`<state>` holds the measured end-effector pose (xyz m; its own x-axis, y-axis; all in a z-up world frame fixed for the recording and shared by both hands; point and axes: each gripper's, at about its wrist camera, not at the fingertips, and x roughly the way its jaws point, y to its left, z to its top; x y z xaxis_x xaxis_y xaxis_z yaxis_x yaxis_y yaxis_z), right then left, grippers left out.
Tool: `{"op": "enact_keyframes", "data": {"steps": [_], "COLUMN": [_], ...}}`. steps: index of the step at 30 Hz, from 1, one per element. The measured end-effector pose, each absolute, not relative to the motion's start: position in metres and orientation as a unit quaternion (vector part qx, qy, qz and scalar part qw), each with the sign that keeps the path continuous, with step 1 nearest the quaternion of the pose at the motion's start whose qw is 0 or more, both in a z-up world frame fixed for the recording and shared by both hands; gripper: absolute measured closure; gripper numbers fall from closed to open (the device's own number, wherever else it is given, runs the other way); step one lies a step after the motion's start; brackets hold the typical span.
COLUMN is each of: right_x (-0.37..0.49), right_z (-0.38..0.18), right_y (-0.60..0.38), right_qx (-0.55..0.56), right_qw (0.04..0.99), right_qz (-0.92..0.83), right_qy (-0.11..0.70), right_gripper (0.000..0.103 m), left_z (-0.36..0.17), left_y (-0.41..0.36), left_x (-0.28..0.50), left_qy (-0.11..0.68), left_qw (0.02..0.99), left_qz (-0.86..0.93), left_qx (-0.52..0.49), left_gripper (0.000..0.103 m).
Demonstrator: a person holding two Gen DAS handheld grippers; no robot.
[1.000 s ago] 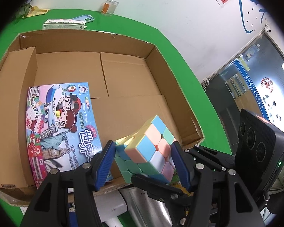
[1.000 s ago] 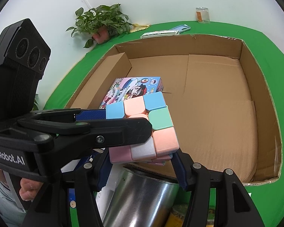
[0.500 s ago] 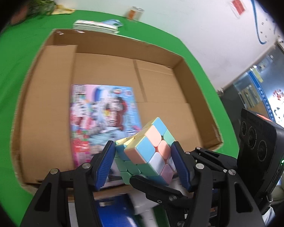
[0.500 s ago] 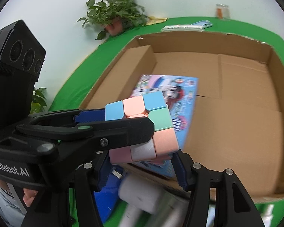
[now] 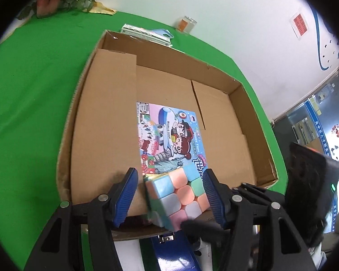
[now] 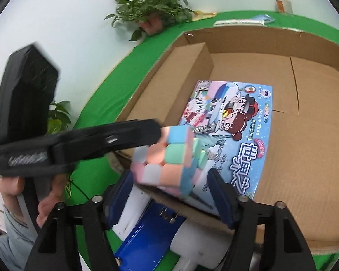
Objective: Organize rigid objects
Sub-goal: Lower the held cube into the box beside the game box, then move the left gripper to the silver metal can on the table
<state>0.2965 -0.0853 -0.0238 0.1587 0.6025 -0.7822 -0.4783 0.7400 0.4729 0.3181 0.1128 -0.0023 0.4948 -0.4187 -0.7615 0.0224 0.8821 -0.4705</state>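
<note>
A pastel puzzle cube point(image 5: 178, 194) hangs tilted and blurred over the near edge of the open cardboard box point(image 5: 169, 54). It sits between the jaws of my left gripper point(image 5: 170, 174), which are closing. Its right pad touches the cube and a thin gap shows at the left pad. In the right wrist view the cube point(image 6: 167, 160) stands just above my right gripper point(image 6: 170, 172), whose jaws are opening, and neither pad presses on it. A left gripper finger point(image 6: 124, 133) reaches in from the left to the cube's top corner. A colourful flat game box point(image 6: 237, 124) lies on the box floor beneath.
An inner cardboard flap point(image 5: 106, 124) leans along the box's left side. A blue and white object point(image 6: 147, 237) lies on the green table below the box's front edge. Behind the box are flat packs point(image 5: 147, 33), a small jar point(image 5: 187, 23) and a potted plant point(image 6: 151, 11). A person's hand point(image 6: 45, 203) holds the left gripper.
Both grippers have carried the cube leftward along the box front, to above the game box. The cube has tilted and sunk between the left jaws. The right jaws stand wider.
</note>
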Motion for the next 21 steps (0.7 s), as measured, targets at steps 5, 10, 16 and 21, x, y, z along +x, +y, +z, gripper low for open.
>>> {"op": "enact_keyframes", "data": {"steps": [5, 10, 16, 21], "right_x": [0.303, 0.300, 0.269, 0.218], "right_z": [-0.026, -0.027, -0.006, 0.032], "right_y": [-0.077, -0.085, -0.098, -0.141], "right_qx": [0.073, 0.091, 0.039, -0.032], "right_qw": [0.749, 0.738, 0.766, 0.856], "right_qz": [0.363, 0.366, 0.356, 0.268], "right_qy": [0.550, 0.559, 0.533, 0.441], "right_gripper": [0.045, 0.044, 0.035, 0.000], "left_z": [-0.008, -0.006, 0.000, 0.060], "left_y": [0.120, 0.114, 0.102, 0.087], "left_x": [0.314, 0.315, 0.310, 0.253], "left_qy": [0.490, 0.489, 0.486, 0.343], "left_qw": [0.834, 0.834, 0.842, 0.932], "left_qz": [-0.134, -0.136, -0.131, -0.070], "left_qx": [-0.216, -0.216, -0.195, -0.092], "left_gripper": [0.045, 0.045, 0.051, 0.013]}}
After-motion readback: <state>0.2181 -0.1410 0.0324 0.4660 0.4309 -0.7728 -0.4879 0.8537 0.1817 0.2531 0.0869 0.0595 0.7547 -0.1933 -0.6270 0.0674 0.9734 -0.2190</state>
